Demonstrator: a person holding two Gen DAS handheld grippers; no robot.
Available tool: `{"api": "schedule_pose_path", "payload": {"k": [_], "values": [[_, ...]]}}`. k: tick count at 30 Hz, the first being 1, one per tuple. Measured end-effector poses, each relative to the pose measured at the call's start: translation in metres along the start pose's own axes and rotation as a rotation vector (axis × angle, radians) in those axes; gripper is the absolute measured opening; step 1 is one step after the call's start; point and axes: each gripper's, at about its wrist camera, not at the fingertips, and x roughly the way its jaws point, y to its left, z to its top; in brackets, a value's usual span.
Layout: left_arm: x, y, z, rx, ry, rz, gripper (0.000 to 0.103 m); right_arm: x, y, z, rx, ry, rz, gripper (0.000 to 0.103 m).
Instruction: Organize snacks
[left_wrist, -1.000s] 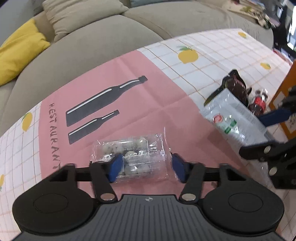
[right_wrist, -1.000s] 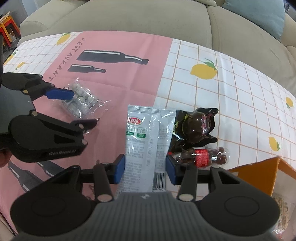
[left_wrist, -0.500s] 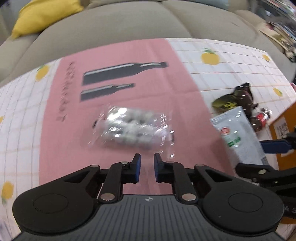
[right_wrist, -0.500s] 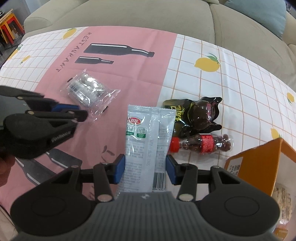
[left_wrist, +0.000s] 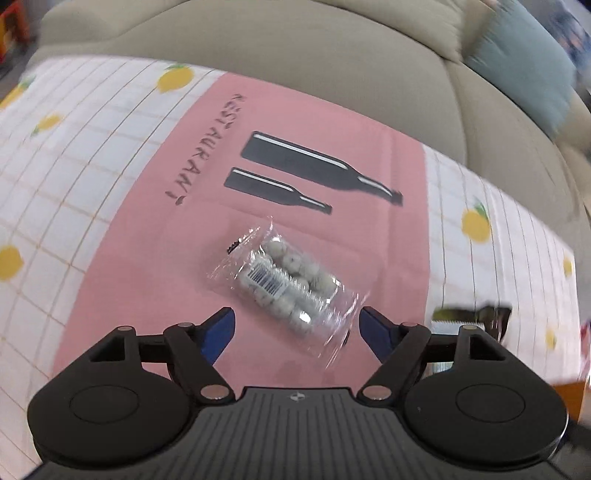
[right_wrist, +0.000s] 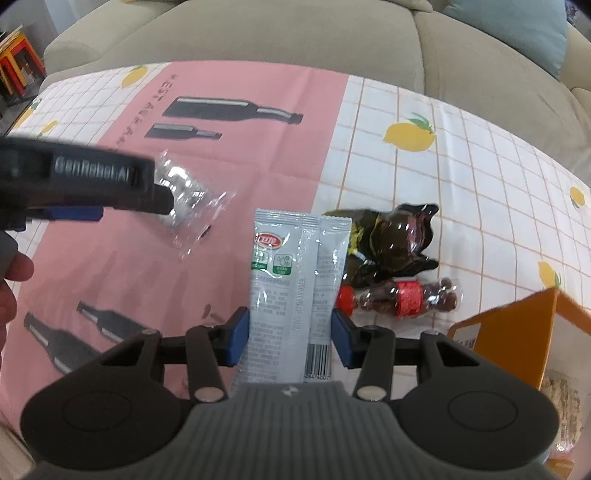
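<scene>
Clear candy pack (left_wrist: 284, 286) lies diagonal, far-left to near-right.

a home living room: beige sofa (right_wrist: 258, 33), tablecloth (right_wrist: 461, 155) covered table.

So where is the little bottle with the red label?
In the right wrist view, the little bottle lies on its side on the white checked cloth, just right of the grey packet, below the dark wrapper, near the orange box.
</scene>
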Motion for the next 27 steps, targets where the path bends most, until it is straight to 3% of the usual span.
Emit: {"api": "schedule_pose_path", "payload": {"k": [10,17,23,27], "values": [[0.03,-0.001,0.012,-0.153,0.044,0.0,0.091,0.003,-0.006,0.019,0.017,-0.037,-0.01,0.047],[0.046,-0.004,0.015,-0.215,0.033,0.081,0.093,0.008,-0.004,0.015,0.008,-0.045,0.005,0.047],[0.051,-0.016,0.015,-0.147,0.002,0.144,0.095,0.012,-0.006,0.012,0.009,-0.031,0.006,0.047],[0.048,-0.015,0.011,-0.061,-0.01,0.132,0.083,0.013,-0.007,0.009,0.012,-0.027,0.006,0.047]]}}
